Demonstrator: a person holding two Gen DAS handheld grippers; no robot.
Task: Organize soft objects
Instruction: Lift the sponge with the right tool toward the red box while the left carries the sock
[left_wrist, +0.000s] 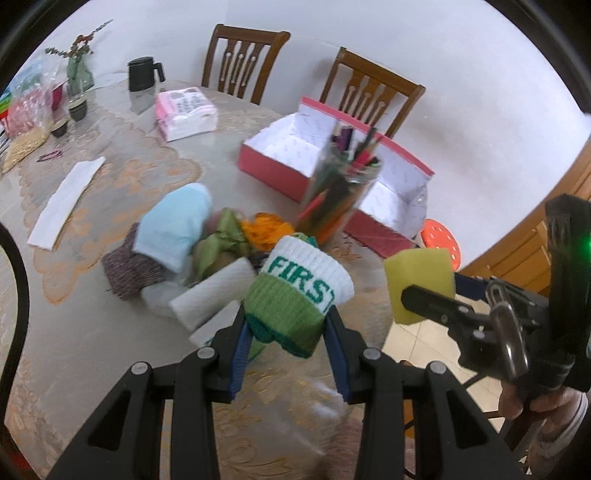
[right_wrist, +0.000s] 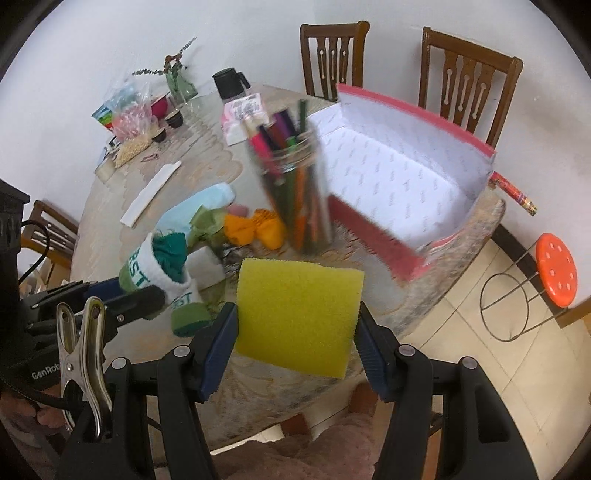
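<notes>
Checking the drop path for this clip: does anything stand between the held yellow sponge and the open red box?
Yes. The jar of pens stands upright on the table just ahead of the yellow sponge held in the right gripper, at the near left corner of the red box. To the jar's right, the way looks open.

The pen jar (right_wrist: 295, 192) stood upright on the table (right_wrist: 436, 295), just left of the open box (right_wrist: 399, 177) and apparently touching its near wall, though blur hid the join. Left of the jar lay a heap of soft things (left_wrist: 184, 236), close beside it. In front of the jar, the sponge (right_wrist: 299, 317) hung above the table edge, and the rolled sock (left_wrist: 299, 295) was left of the sponge. Behind the jar lay the tissue pack (left_wrist: 184, 114), with the kettle (left_wrist: 144, 74) farther back. A folded paper strip (left_wrist: 66, 203) lay well left of the jar, beyond the heap. Two chairs (right_wrist: 469, 77) stood behind the box, and a stool (right_wrist: 554, 275) stood on the floor to the right of it.
</notes>
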